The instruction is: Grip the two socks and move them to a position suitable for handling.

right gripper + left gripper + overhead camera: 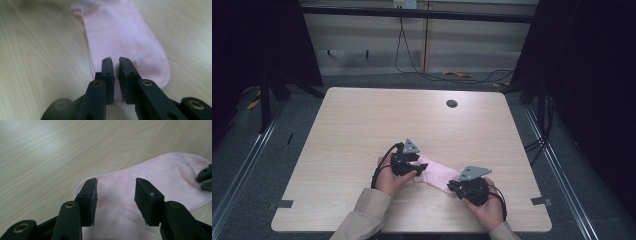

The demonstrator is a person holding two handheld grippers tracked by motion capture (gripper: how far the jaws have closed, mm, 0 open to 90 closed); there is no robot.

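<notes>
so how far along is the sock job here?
Done: pink sock lies flat on the table. In hand: right gripper, nearly shut, pinches its toe end; left gripper sits open over the other end. Left: no fold yet.

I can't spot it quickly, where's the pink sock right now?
In the high view the pink sock lies flat on the table's near edge, between both grippers.

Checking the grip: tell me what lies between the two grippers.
The pink sock spans the stretch between the left gripper and the right gripper, lying flat on the table, as the high view shows.
</notes>
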